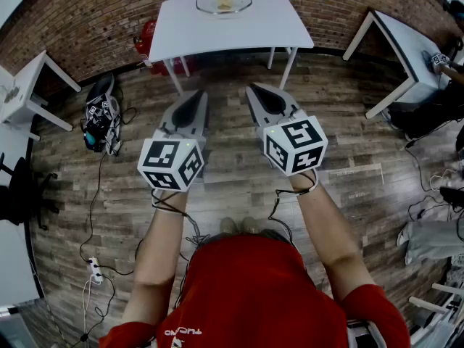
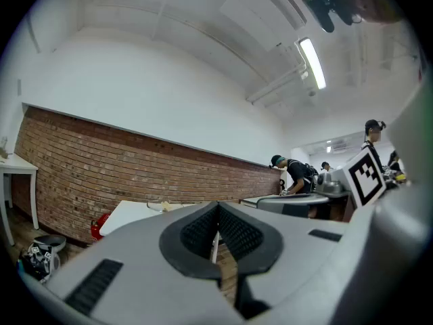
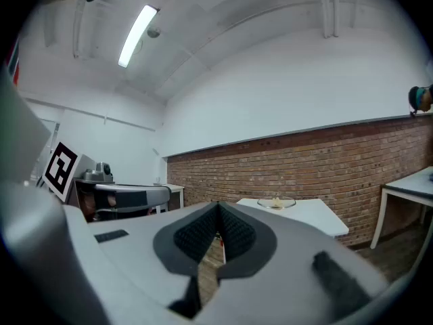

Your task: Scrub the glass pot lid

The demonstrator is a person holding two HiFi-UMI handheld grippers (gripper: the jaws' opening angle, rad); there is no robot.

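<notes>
The glass pot lid lies on a white table by the brick wall, with something yellowish on it; it also shows small in the right gripper view as the lid. My left gripper and right gripper are held side by side in the air over the wooden floor, well short of the table. Both point level toward the wall. Each is shut with nothing between its pads, as the left gripper and the right gripper show in their own views.
More white tables stand at the left and right. Cables, a power strip and a bag of gear lie on the floor at left. A red object sits beside the table. People work at the far right.
</notes>
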